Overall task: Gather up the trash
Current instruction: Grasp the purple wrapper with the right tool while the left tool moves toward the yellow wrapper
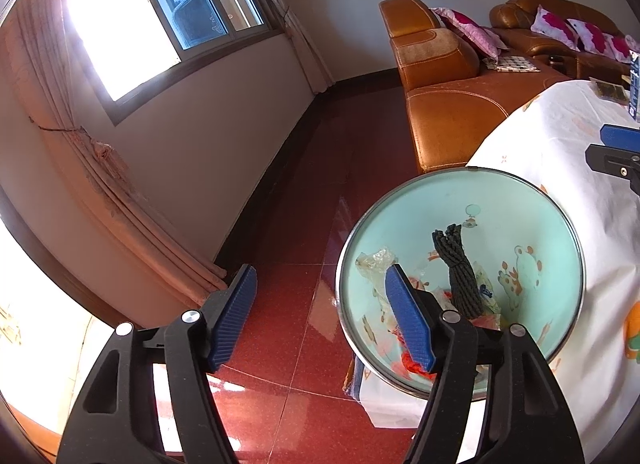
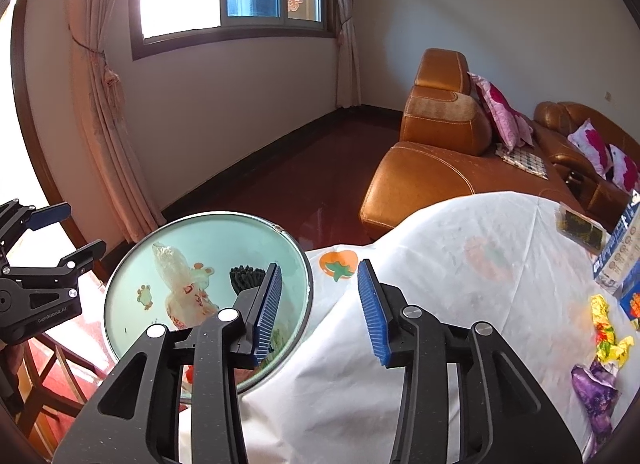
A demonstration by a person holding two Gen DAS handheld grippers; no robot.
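A round mint-green basin [image 1: 532, 215] with cartoon prints sits at the table's left edge, also in the right wrist view [image 2: 208, 232]. It holds a clear crumpled wrapper [image 1: 374, 260], a dark bundled cord [image 1: 460, 268] and red scraps [image 1: 412, 366]. My left gripper [image 1: 320, 296] is open and empty, its right finger over the basin's near rim. My right gripper [image 2: 320, 288] is open and empty above the tablecloth beside the basin. A yellow wrapper [image 2: 608, 332] and a purple wrapper [image 2: 596, 388] lie on the table at the right.
A white printed tablecloth [image 2: 460, 264] covers the table. Blue boxes [image 2: 620, 260] and a dark packet [image 2: 580, 227] stand at its far right. An orange leather sofa [image 2: 432, 171] with pink cushions is behind. Red tiled floor [image 1: 304, 223] lies left of the table.
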